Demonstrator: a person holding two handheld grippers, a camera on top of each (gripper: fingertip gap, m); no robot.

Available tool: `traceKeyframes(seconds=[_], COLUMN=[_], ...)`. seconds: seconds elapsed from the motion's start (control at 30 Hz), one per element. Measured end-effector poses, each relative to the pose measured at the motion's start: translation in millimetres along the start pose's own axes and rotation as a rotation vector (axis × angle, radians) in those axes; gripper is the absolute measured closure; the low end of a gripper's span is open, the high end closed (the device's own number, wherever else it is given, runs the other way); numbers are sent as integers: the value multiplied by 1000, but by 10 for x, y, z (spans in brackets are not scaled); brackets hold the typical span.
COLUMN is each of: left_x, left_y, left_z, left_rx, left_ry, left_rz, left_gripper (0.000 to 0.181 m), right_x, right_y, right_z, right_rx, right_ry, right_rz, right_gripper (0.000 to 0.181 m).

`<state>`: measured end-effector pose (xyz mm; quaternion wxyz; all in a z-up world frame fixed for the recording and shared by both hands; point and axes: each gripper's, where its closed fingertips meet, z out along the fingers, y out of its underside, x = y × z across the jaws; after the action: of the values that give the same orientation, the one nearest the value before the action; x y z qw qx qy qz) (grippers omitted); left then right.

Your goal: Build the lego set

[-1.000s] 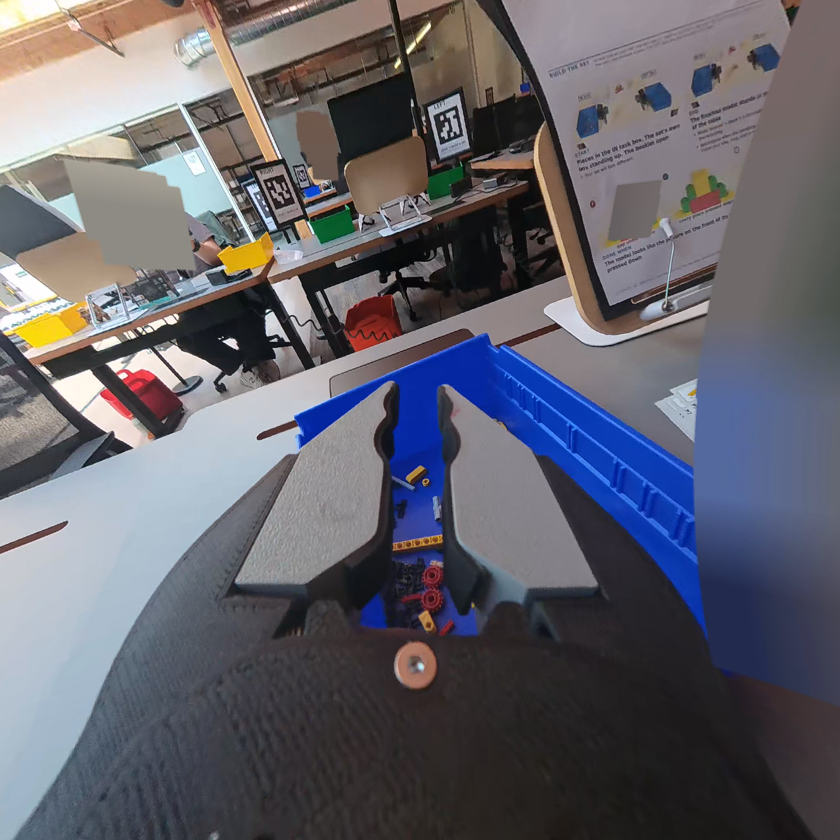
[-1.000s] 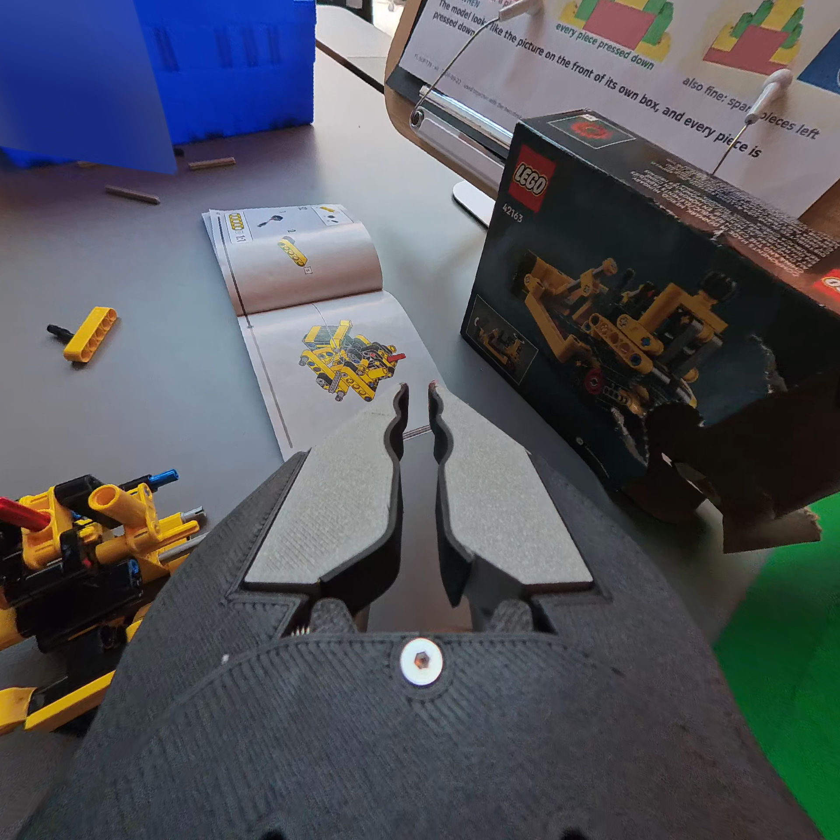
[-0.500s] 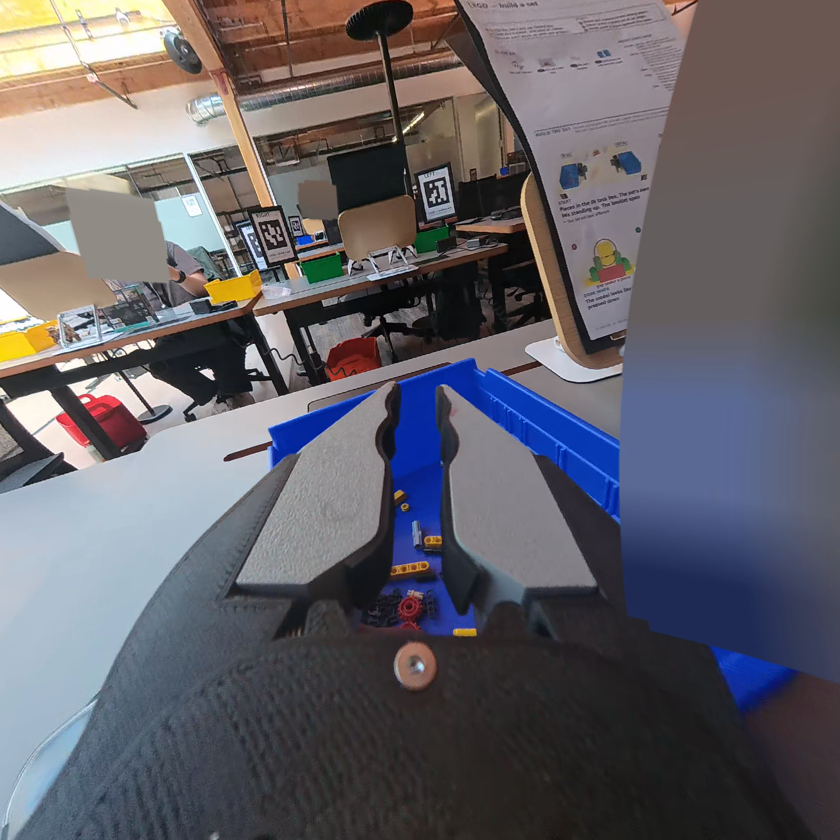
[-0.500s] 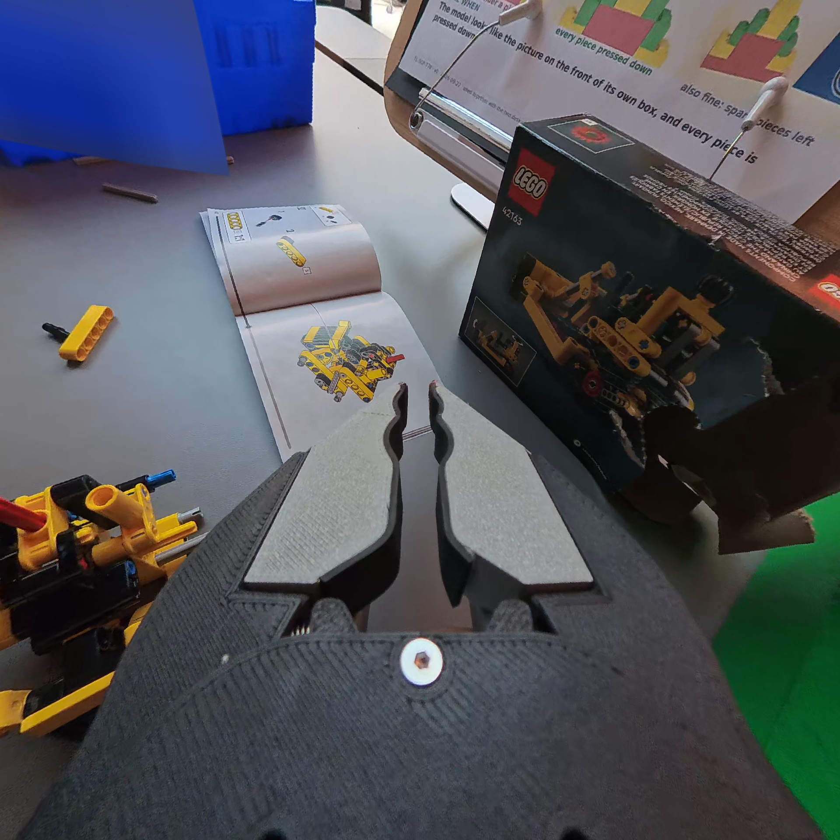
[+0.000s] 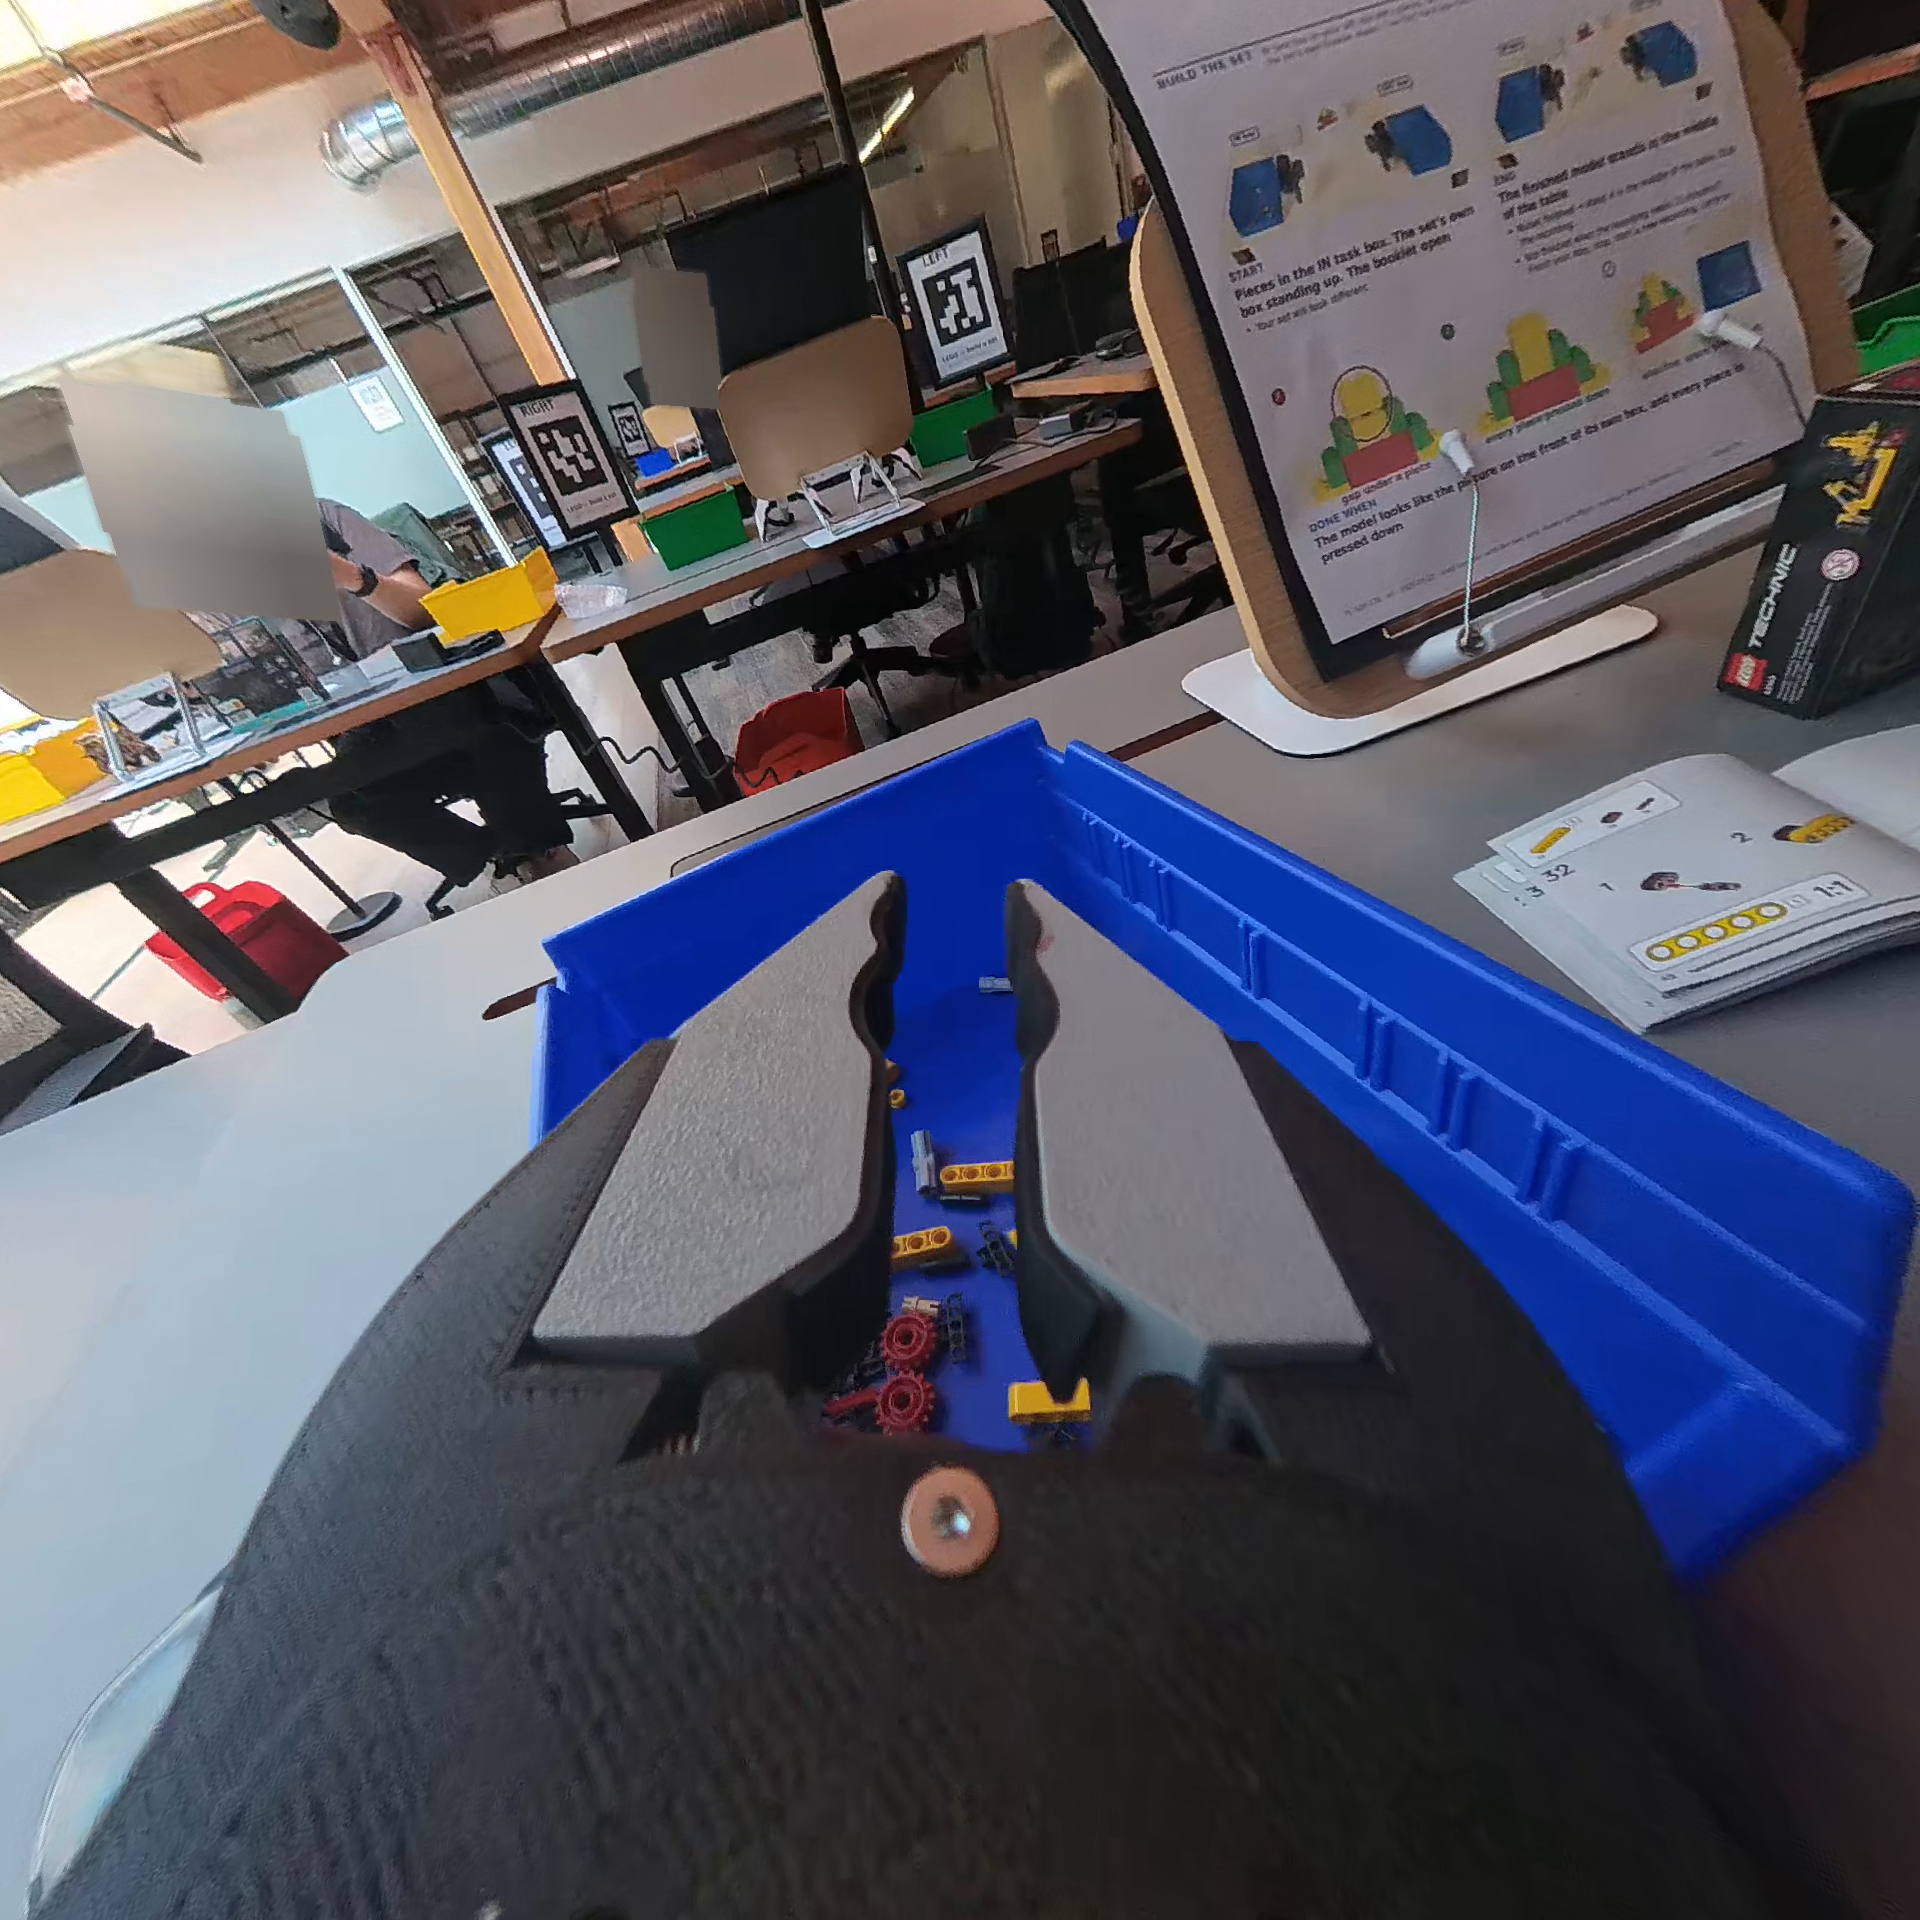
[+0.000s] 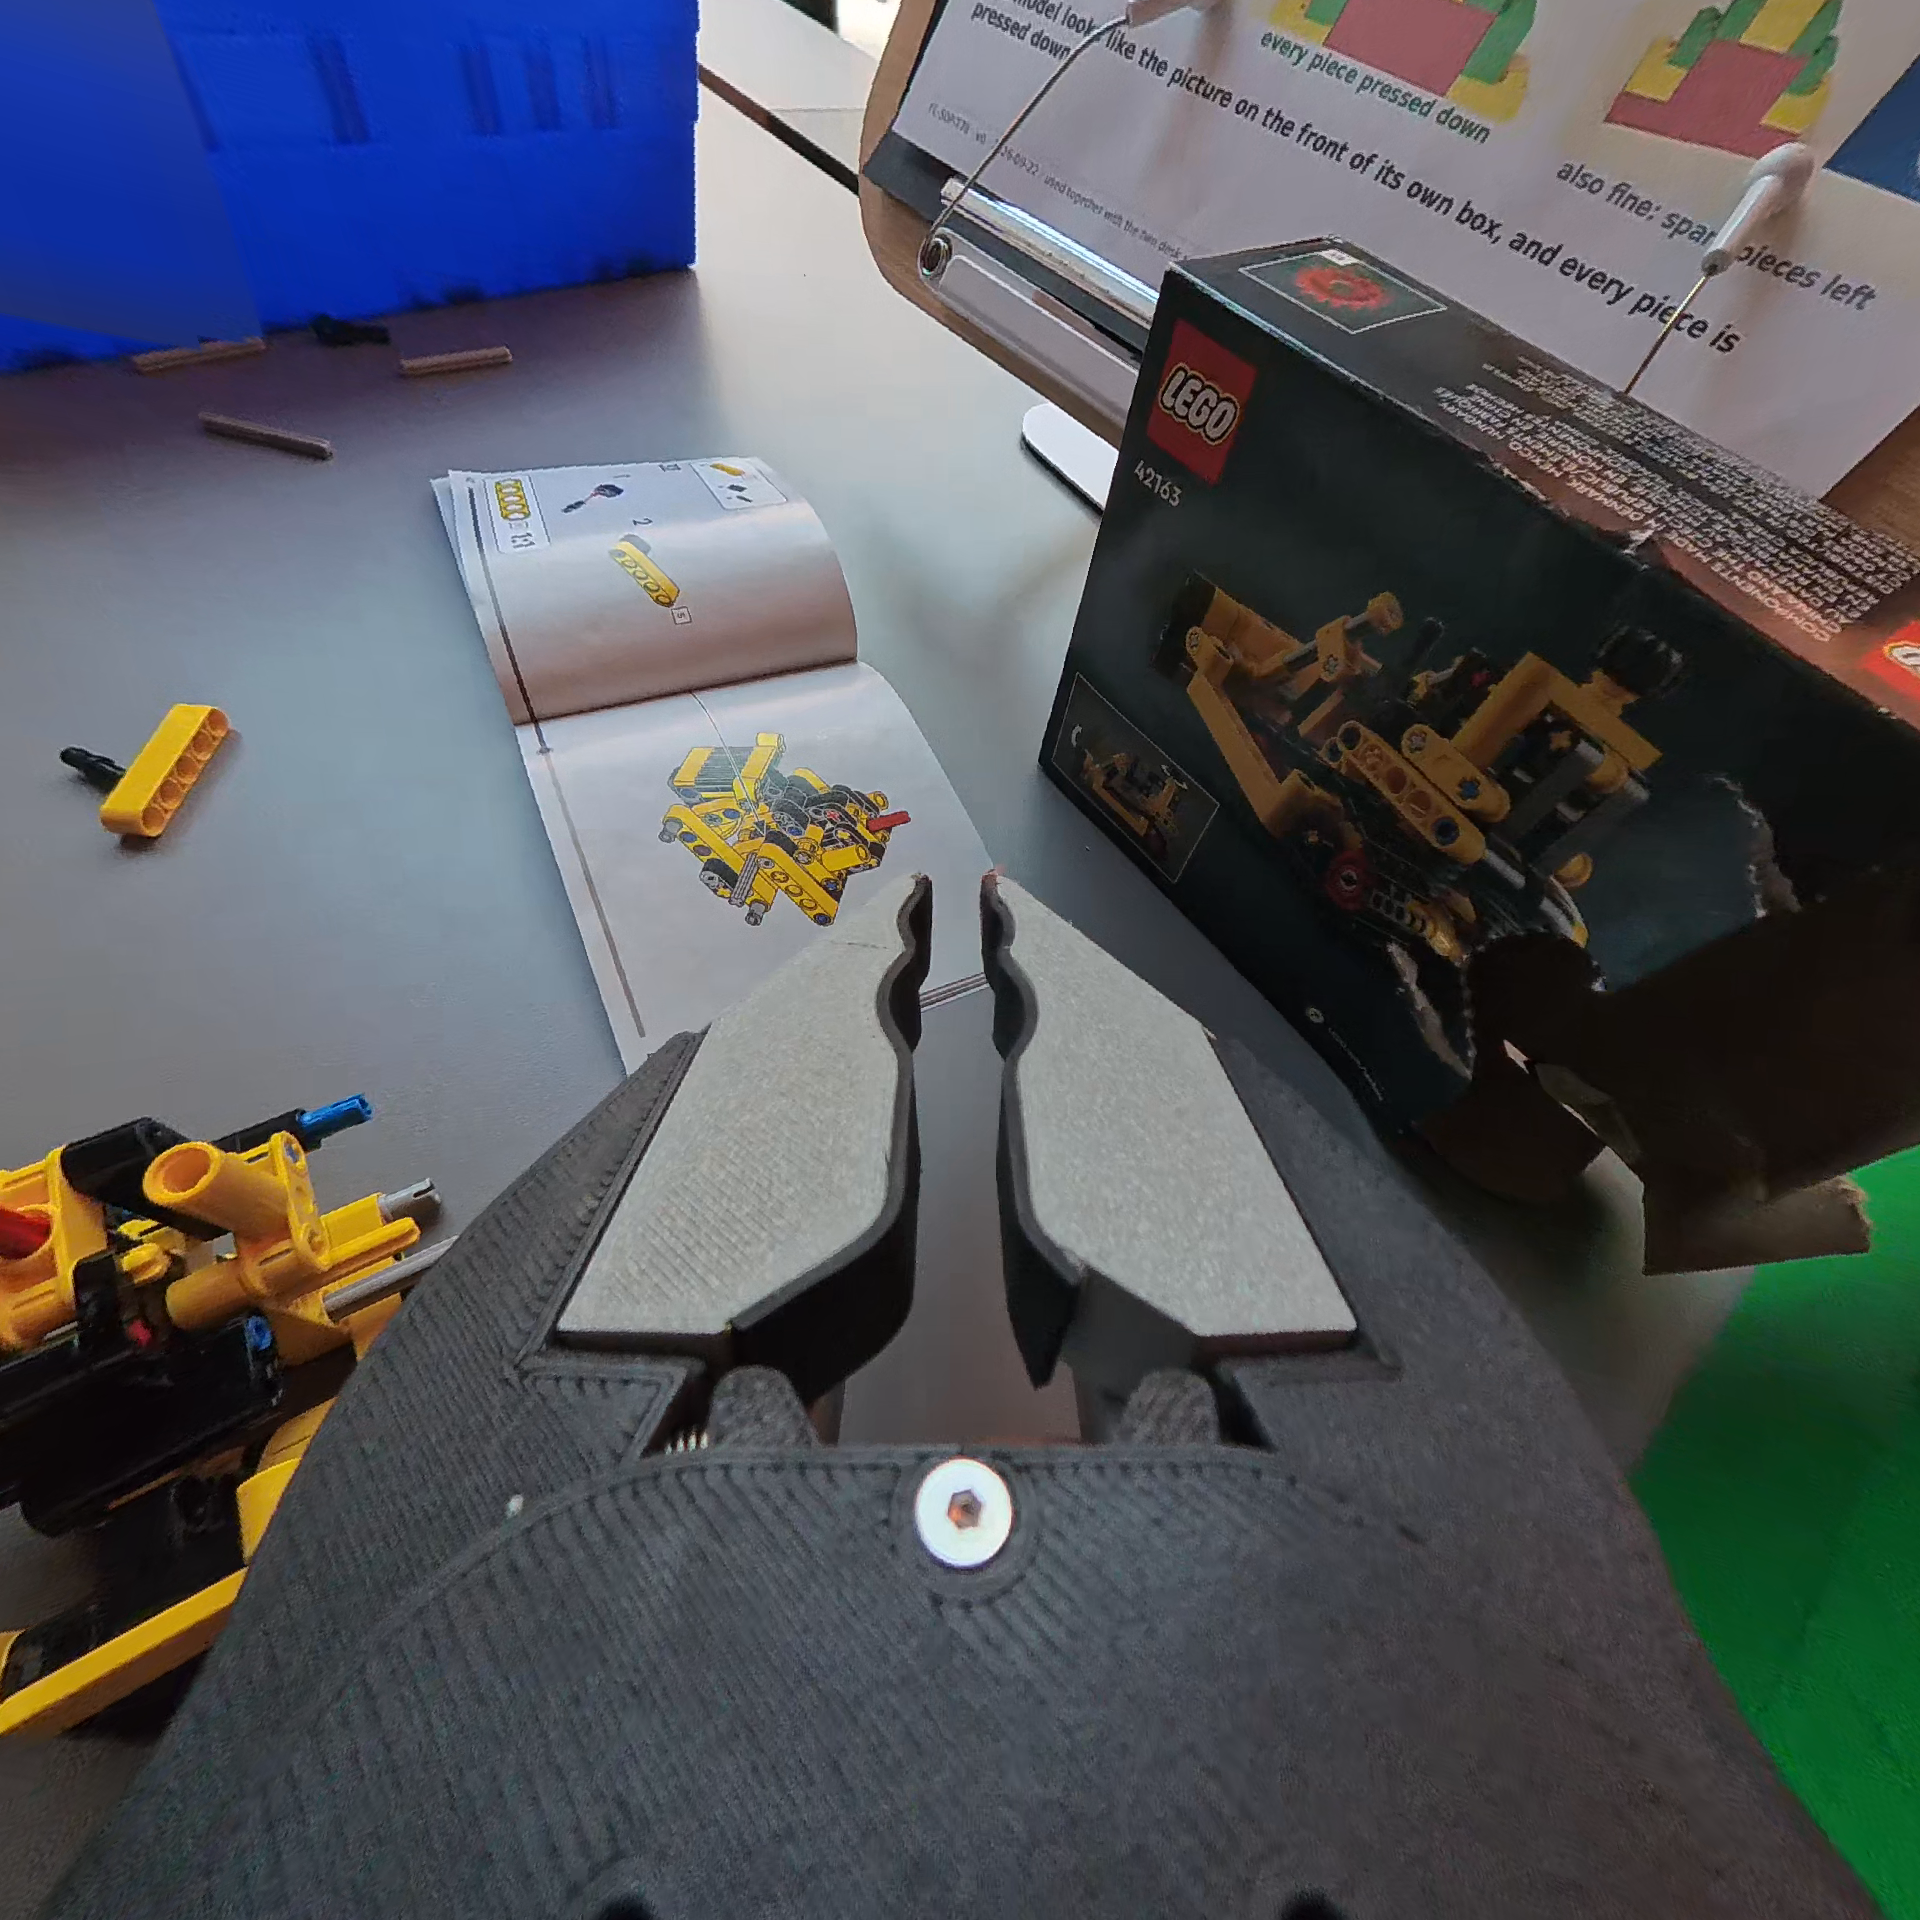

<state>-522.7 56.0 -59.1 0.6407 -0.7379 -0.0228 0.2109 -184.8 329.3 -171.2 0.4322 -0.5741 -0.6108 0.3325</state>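
Note:
My left gripper (image 5: 954, 902) is open and empty, and hangs over the blue bin (image 5: 1351, 997). Loose pieces lie on the bin floor: red gears (image 5: 906, 1374), short yellow beams (image 5: 977, 1174) and small black parts. My right gripper (image 6: 953, 888) is empty with its jaws a narrow gap apart, above the open instruction booklet (image 6: 675, 665). The partly built yellow and black model (image 6: 156, 1278) lies to its lower left. A yellow beam with a black pin (image 6: 166, 769) lies alone on the table.
The set's dark box (image 6: 1455, 727) stands right of the booklet, also in the left wrist view (image 5: 1839, 551). A wooden stand holding an instruction sheet (image 5: 1455, 312) is behind it. Thin tan rods (image 6: 265, 434) lie by the bin (image 6: 416, 156). A green surface (image 6: 1818, 1507) is at far right.
The left gripper's view has swung right and come closer over the bin, so the booklet and box now show. The right gripper has barely moved.

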Motion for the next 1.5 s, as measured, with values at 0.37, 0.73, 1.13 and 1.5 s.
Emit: traceKeyframes(seconds=[0.37, 0.73, 1.13, 1.5], left_x=[-42, -37, -1, 172], left_y=[159, 173, 177, 172], left_z=[46, 47, 53, 146], left_rx=[-78, -83, -88, -140], left_ry=[-25, -20, -4, 77], left_rz=[-8, -22, -28, -105], left_gripper=[166, 168, 168, 166], right_x=[26, 18, 20, 16], right_y=[11, 18, 17, -23], right_z=[20, 29, 29, -6], right_rx=[-11, -18, -17, 16], right_ry=[-1, -11, -11, 6], right_rz=[14, 14, 16, -6], right_gripper=[175, 174, 174, 174])
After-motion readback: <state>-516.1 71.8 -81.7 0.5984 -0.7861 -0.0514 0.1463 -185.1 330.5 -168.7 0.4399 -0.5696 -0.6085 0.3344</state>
